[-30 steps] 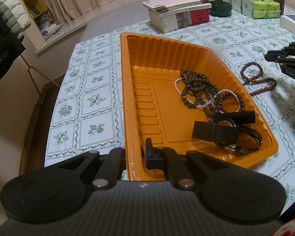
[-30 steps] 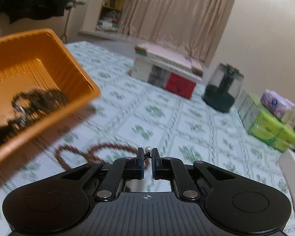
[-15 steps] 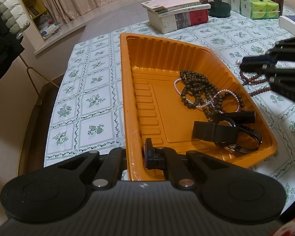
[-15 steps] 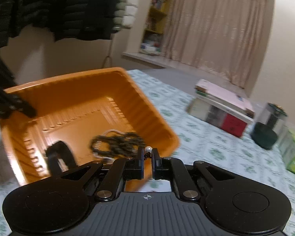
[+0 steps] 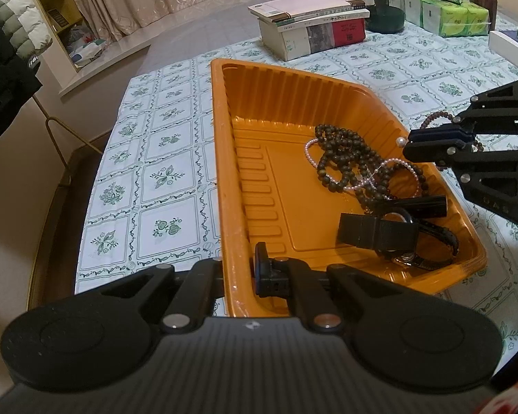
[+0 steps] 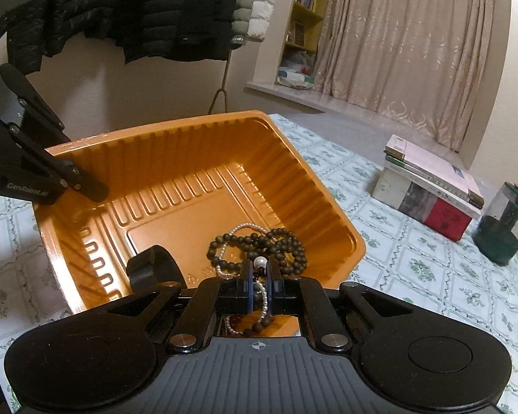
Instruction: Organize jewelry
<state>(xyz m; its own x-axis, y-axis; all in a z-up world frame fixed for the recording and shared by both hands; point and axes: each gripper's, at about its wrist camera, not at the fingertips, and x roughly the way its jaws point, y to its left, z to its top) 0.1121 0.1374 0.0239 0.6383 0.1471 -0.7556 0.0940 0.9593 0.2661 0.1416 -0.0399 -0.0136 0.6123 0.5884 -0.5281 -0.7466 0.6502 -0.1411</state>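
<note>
Left tongs point(image 5: 240, 272) clamped on orange tray point(image 5: 224, 186) rim; right tongs point(image 6: 259, 270) pinching pearl-tipped bracelet point(image 5: 431, 119) above its far edge.

The table point(image 5: 162, 158) is wearing a white cloth printed with green floral squares, and it is carrying quite a load. An orange tray point(image 5: 224, 158) is sitting near the table's left edge, running from the near edge toward the middle. Just beside the tray's right side, a string of reddish-brown beads point(image 5: 435, 117) is lying on the cloth. Toward the far edge a stack of books point(image 5: 310, 24) is resting, with a dark green glass jar point(image 5: 383, 3) standing beside it, and green tissue packs point(image 5: 449, 17) are lining up toward the far right corner.
</note>
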